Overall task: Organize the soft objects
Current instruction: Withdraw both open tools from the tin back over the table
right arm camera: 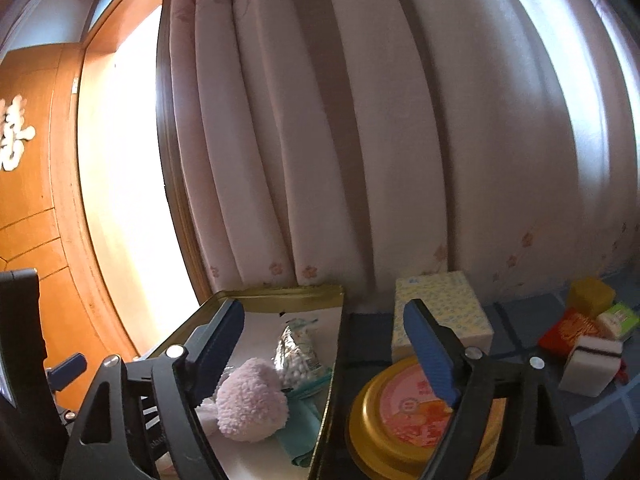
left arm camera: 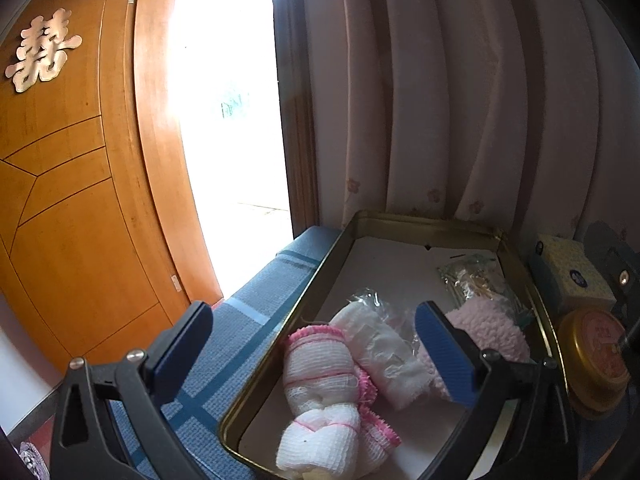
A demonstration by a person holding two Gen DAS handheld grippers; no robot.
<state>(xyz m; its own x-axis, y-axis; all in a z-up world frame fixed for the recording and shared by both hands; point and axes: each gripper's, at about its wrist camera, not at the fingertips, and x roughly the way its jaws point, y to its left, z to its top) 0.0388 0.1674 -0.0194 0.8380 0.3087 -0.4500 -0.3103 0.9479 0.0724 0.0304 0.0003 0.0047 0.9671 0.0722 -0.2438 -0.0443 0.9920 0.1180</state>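
A gold metal tray (left arm camera: 362, 218) with a white bottom stands on the blue cloth. In it lie a white gauze roll with pink trim (left arm camera: 320, 376), a white wrapped bundle (left arm camera: 380, 344), a fluffy pink piece (left arm camera: 494, 330) and a clear bag of cotton swabs (left arm camera: 474, 280). My left gripper (left arm camera: 316, 344) is open and empty above the tray's left side. My right gripper (right arm camera: 324, 340) is open and empty above the tray's right rim (right arm camera: 338, 320); the fluffy pink piece (right arm camera: 252, 400) lies just below its left finger.
A round gold tin with a pink lid (right arm camera: 416, 412) sits right of the tray, a yellow tissue pack (right arm camera: 440, 312) behind it. A white sponge (right arm camera: 592, 364), red packet (right arm camera: 568, 330) and yellow block (right arm camera: 592, 296) lie far right. Curtains hang behind; a wooden door (left arm camera: 72, 200) stands left.
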